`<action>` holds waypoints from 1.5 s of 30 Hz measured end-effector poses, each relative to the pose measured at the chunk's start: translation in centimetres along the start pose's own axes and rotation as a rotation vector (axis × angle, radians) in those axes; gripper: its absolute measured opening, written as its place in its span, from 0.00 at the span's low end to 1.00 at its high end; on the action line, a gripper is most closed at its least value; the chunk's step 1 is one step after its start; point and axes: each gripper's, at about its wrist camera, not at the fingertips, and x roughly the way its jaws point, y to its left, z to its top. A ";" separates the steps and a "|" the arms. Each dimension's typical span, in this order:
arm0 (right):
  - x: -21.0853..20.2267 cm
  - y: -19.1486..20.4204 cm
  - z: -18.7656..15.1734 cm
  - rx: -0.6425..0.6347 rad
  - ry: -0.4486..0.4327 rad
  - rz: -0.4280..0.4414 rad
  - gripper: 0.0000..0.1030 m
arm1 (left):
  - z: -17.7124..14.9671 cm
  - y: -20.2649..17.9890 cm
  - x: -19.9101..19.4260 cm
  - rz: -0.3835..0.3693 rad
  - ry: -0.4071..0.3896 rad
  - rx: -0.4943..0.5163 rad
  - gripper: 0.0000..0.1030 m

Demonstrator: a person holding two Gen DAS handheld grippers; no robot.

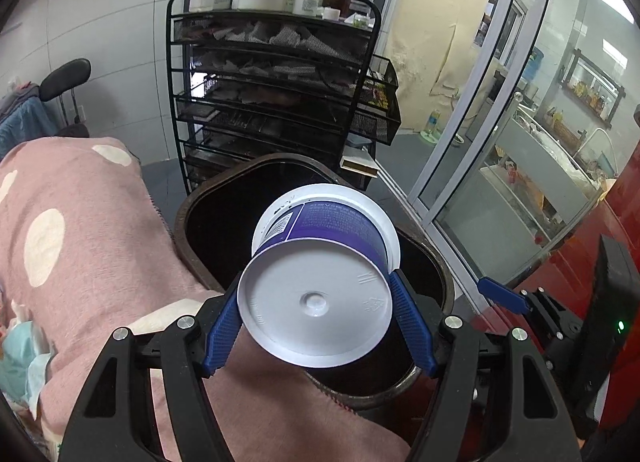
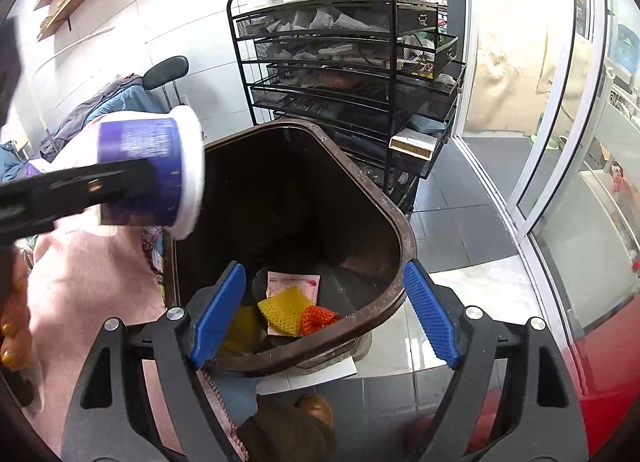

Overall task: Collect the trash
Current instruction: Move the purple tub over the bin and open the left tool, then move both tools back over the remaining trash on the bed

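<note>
Purple-and-white tub: the cup (image 1: 320, 282) sits clamped between the left gripper (image 1: 318, 318) pads, base toward the camera, mouth pointing away over the bin
Left view, past the fingers: brown trash bin (image 1: 208, 197) right beyond the tips, dark inside
Left view, in the way: pink blanket with white dots (image 1: 80, 221) runs under and left of the fingers, up against the bin rim
Left view, further out: black wire rack (image 1: 276, 73) behind the bin, white bottles and jars on top; glass sliding door off to the right
Left view, writing: barcode and small print on the cup side, too tiny to read; some moulded marks on the base, can't read those either
Right view, fingers: right gripper (image 2: 324, 314) is spread wide, nothing between the pads, bin rim (image 2: 404, 238) passing between them
Right view, inside the bin: yellow mesh (image 2: 286, 308), orange mesh (image 2: 320, 320) and a pink paper (image 2: 296, 282) at the bottom, between the fingertips
Right view, up and left of the fingers: same cup (image 2: 152, 169) in the other gripper, lying sideways, just at the bin's left edge
Right view, room: grey tiled floor right of the fingers, white tiled wall, wooden shelves top left
</note>
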 end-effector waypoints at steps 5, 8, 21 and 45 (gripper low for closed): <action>-0.4 0.2 -0.4 -0.006 0.003 0.004 0.79 | 0.4 -0.1 1.6 0.000 0.049 -0.007 0.67; -0.5 0.3 -0.6 -0.014 0.007 0.003 0.79 | 0.6 -0.3 2.4 0.007 0.069 -0.002 0.67; -0.7 0.5 -1.2 -0.030 0.012 0.007 0.80 | 0.7 0.0 2.5 0.004 0.071 -0.027 0.87; -1.9 4.8 -0.9 -0.109 -0.025 0.094 0.82 | -4.8 1.4 -8.5 0.104 -0.170 -0.028 0.92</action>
